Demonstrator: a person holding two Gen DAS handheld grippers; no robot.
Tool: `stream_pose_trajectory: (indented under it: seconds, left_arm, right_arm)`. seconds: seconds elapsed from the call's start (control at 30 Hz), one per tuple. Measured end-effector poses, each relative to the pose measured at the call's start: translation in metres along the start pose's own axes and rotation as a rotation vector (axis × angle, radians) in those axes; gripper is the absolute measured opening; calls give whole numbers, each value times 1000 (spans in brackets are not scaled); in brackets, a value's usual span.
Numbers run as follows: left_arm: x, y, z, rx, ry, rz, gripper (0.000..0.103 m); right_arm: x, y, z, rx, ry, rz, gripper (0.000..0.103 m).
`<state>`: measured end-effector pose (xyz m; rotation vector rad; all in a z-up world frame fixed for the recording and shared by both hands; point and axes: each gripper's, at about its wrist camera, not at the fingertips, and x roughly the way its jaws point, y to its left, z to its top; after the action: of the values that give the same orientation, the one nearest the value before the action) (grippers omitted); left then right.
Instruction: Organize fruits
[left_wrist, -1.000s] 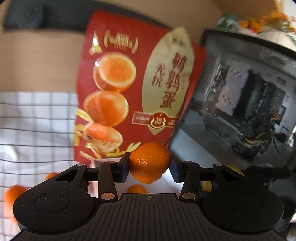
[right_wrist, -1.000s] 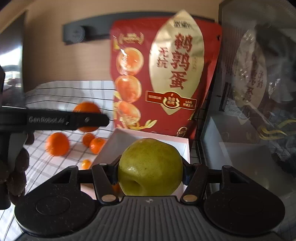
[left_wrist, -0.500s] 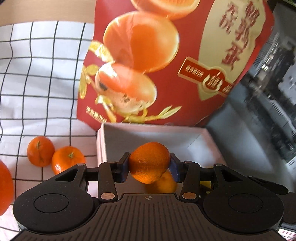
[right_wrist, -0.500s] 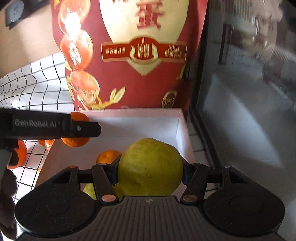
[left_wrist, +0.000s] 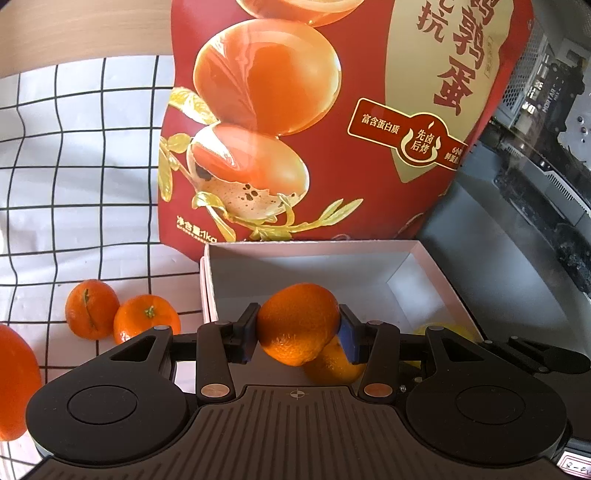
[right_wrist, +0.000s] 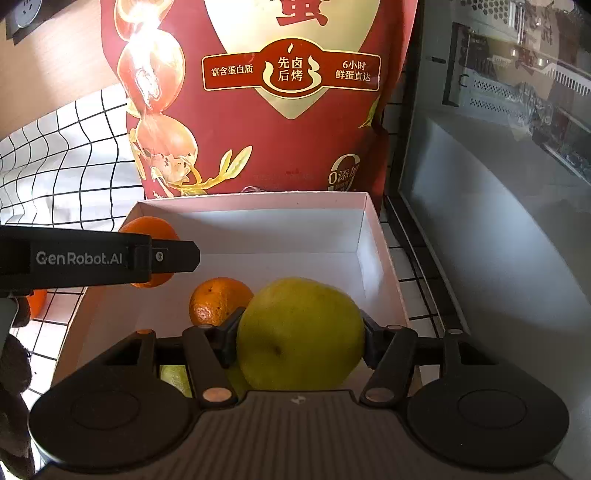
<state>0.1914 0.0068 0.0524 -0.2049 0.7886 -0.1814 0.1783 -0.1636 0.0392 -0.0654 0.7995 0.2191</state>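
Low in the frame, my left gripper (left_wrist: 298, 334) squeezes a small orange (left_wrist: 297, 322) over the white box (left_wrist: 295, 258); my right gripper (right_wrist: 300, 338) hugs a green pear (right_wrist: 300, 332).

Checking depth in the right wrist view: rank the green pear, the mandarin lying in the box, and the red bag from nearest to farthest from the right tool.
1. Green pear, clamped in the right tool.
2. Mandarin, just left, inside the white box.
3. Red bag, standing behind the box.
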Motion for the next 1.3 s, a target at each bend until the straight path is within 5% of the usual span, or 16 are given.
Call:
stream_pose_trajectory:
  seconds: [0.4,0.57,0.83,1.1,1.3]
  left_arm:
    - [-1,7,0,-33,-17,-58,50]
    - [-4,22,1,-108,-25,-146,50]
    - [-13,9,-8,3,-8,-157,51]
    - [-58,27,-15,-2,-215,-105,50]
    - [-122,97,-58,-86,-358,-63,50]
  right_arm:
    - [-15,30,-9,-203,-121,-93,69]
    - [-25,23,-8,-178,-118,-35,75]
    - [-32,5,-10,-131,-171,-88,76]
    - [-52,1,-12,-131,-204,-49,77]
    - [-68,6,-18,-105,-204,30,77]
